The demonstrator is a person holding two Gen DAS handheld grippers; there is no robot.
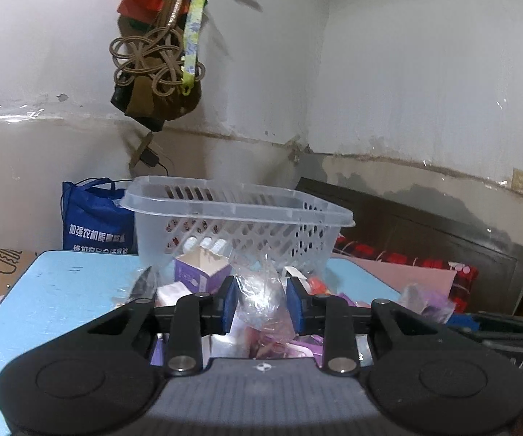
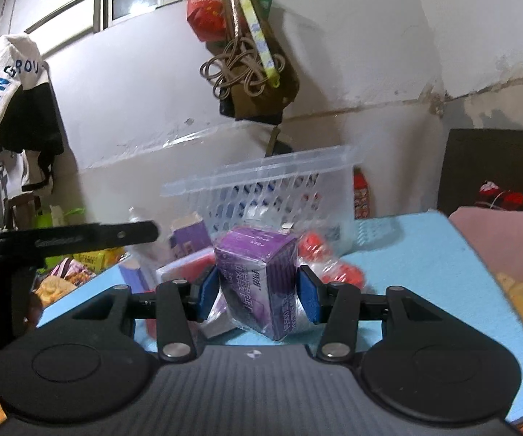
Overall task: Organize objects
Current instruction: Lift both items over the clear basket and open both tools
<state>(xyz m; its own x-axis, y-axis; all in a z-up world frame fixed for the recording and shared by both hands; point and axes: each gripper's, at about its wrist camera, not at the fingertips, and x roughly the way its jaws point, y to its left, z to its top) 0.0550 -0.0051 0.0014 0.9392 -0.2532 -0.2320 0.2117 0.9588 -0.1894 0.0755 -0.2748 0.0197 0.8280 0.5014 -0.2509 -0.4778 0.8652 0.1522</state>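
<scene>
In the left wrist view my left gripper (image 1: 262, 299) is shut on a crumpled clear plastic bag (image 1: 261, 290), held over a pile of purple and white packets. A clear slotted basket (image 1: 239, 218) stands just beyond on the blue table (image 1: 61, 290). An opened purple box (image 1: 199, 270) lies in front of it. In the right wrist view my right gripper (image 2: 257, 296) is shut on a purple box wrapped in clear film (image 2: 257, 276), lifted above the table (image 2: 425, 272). The basket (image 2: 272, 189) stands behind it. Red packets (image 2: 334, 265) lie to the right of the box.
A blue shopping bag (image 1: 94, 218) stands behind the table at left. Bags and cords (image 1: 156, 54) hang on the wall above. A dark headboard (image 1: 425, 225) and pink bedding (image 1: 388, 272) lie to the right. The other gripper's black frame (image 2: 61, 239) shows at left.
</scene>
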